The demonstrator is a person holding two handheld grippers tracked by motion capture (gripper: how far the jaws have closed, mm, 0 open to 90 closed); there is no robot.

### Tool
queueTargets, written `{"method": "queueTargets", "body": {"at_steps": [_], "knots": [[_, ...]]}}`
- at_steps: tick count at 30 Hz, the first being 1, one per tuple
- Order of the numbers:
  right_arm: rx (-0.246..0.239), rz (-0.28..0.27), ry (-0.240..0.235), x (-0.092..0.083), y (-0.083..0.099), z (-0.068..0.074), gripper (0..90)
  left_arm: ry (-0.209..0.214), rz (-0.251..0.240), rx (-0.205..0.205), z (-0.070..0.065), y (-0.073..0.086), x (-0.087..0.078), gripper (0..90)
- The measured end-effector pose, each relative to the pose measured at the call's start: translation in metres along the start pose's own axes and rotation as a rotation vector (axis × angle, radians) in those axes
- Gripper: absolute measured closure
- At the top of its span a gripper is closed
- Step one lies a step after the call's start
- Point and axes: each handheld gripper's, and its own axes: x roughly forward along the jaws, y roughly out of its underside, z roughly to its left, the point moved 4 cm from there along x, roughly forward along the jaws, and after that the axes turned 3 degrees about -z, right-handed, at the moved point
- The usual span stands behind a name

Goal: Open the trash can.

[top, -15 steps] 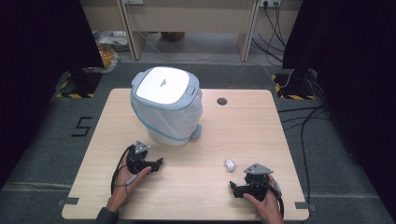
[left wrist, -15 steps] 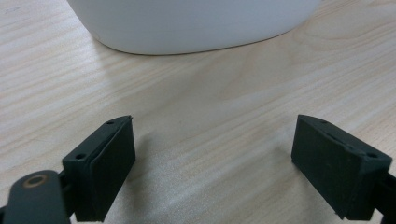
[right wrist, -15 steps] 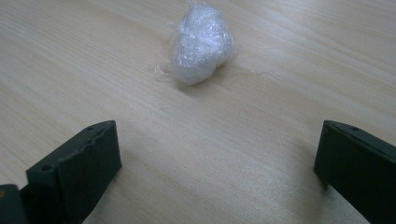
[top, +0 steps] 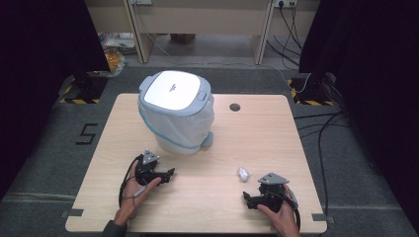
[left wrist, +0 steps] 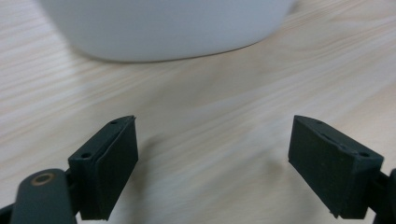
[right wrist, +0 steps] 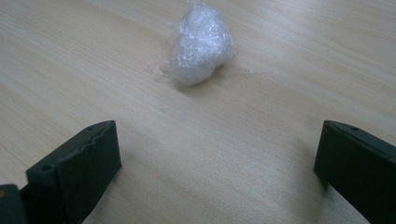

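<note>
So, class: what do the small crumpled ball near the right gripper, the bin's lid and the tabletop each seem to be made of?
Crumpled ball: probably thin clear plastic film, glossy and creased, whitish where bunched.
Bin lid: likely hard plastic, smooth with a bright sheen and grey rim.
Tabletop: light wood or wood-look laminate, matte, with visible straight grain lines.

Lab: black curtains (top: 44,44), hazard-taped floor (top: 79,101), cables (top: 321,133).

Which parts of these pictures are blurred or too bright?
High view: the bin lid glares almost pure white, and the surroundings are dark. Left gripper view: the bin is out of focus and the table smeared. Right gripper view: the plastic wad is slightly soft.
</note>
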Motion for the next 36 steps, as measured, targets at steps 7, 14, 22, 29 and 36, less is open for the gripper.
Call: {"method": "queueTargets", "body": {"at_steps": [7, 14, 22, 29, 36], "knots": [[-0.001, 0.000, 0.000, 0.000, 0.000, 0.000, 0.4, 0.030, -0.061, 0.004, -0.028, -0.010, -0.002, 15.6], [-0.002, -0.001, 0.000, 0.000, 0.000, 0.000, 0.4, 0.101, -0.094, 0.022, -0.055, -0.023, -0.001, 16.2], [-0.003, -0.002, 0.000, 0.000, 0.000, -0.001, 0.5, 0.191, -0.115, 0.088, -0.100, -0.047, 0.024, 16.7], [-0.008, -0.003, -0.004, 0.000, 0.000, -0.001, 0.5, 0.216, -0.125, 0.100, -0.117, -0.062, 0.057, 16.5], [-0.007, -0.003, -0.006, 0.000, 0.000, -0.001, 0.5, 0.187, -0.155, 0.106, -0.124, -0.078, 0.081, 15.8]]}}
